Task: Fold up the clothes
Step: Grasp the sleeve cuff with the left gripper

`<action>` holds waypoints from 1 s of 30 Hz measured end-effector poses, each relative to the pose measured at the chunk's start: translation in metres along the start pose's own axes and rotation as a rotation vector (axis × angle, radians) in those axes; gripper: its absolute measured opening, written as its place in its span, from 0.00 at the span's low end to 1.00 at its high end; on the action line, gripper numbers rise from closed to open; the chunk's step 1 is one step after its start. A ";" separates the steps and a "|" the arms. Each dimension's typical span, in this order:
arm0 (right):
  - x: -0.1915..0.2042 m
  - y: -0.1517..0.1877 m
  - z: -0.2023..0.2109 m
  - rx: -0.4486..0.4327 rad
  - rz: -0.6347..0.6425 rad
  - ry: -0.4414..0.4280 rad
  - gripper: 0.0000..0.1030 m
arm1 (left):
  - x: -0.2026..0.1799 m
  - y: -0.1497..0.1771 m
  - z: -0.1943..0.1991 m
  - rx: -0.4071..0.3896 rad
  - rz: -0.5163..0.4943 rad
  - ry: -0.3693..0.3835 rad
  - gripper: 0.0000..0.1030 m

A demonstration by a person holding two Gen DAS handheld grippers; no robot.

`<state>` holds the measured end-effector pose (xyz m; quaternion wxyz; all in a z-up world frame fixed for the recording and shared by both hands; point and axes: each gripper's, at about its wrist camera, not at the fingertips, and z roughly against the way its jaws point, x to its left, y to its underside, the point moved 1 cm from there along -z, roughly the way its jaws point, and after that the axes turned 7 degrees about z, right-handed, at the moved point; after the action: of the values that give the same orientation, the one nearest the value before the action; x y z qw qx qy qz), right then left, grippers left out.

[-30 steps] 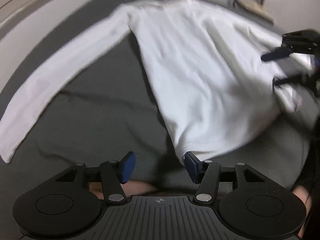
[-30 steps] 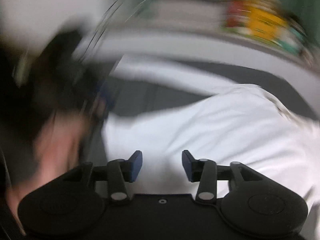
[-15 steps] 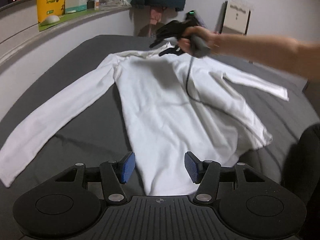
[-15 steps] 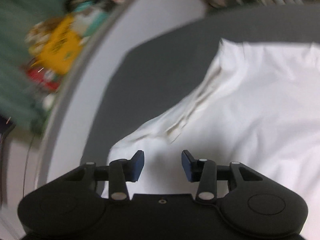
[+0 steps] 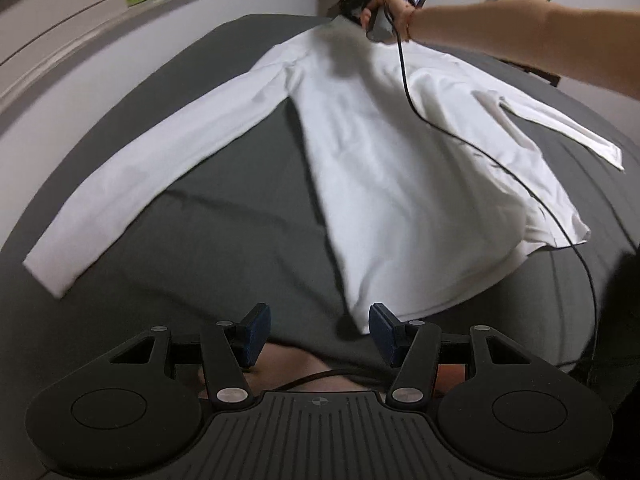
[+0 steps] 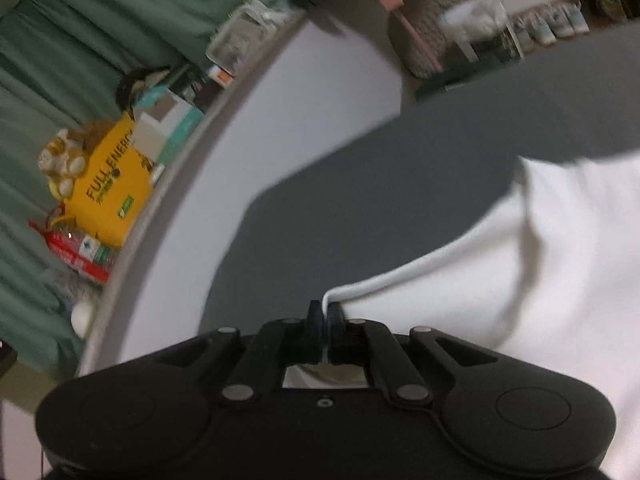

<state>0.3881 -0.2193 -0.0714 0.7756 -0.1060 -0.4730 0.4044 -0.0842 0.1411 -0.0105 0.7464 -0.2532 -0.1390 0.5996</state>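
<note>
A white long-sleeved shirt (image 5: 400, 160) lies spread on the dark grey bed (image 5: 224, 240), one sleeve stretched out to the left, the other to the right. My left gripper (image 5: 318, 332) hovers open just short of the shirt's near hem, with nothing between its blue pads. At the far end, a person's bare arm holds my right gripper (image 5: 352, 4) at the collar. In the right wrist view the right gripper (image 6: 326, 312) is shut on a rolled edge of the white shirt (image 6: 500, 280), which runs off to the right.
A pale curved headboard ledge (image 5: 60, 48) runs along the left, carrying a yellow box (image 6: 108, 188), small boxes and a plush toy. A black cable (image 5: 500, 168) trails across the shirt from the right gripper. Green curtains (image 6: 60, 40) hang beyond the ledge.
The right gripper swung from the shirt's right side to the far collar, rolled over and closed on the shirt's edge. The left gripper lifted slightly and stayed open.
</note>
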 end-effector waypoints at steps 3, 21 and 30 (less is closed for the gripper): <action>0.007 -0.011 -0.007 -0.032 0.024 0.026 0.73 | 0.004 0.002 -0.001 0.016 0.020 -0.005 0.54; 0.061 0.069 0.026 0.433 0.551 -0.282 0.47 | 0.042 -0.014 0.001 -0.158 0.199 -0.142 0.54; 0.101 0.190 0.143 0.439 0.934 -0.279 0.47 | 0.181 -0.028 -0.016 -0.314 0.666 -0.279 0.75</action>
<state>0.1937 -0.0530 -0.0341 0.4465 -0.0858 -0.3785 0.8063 -0.0092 0.3082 -0.0258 0.4372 -0.3117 -0.2394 0.8089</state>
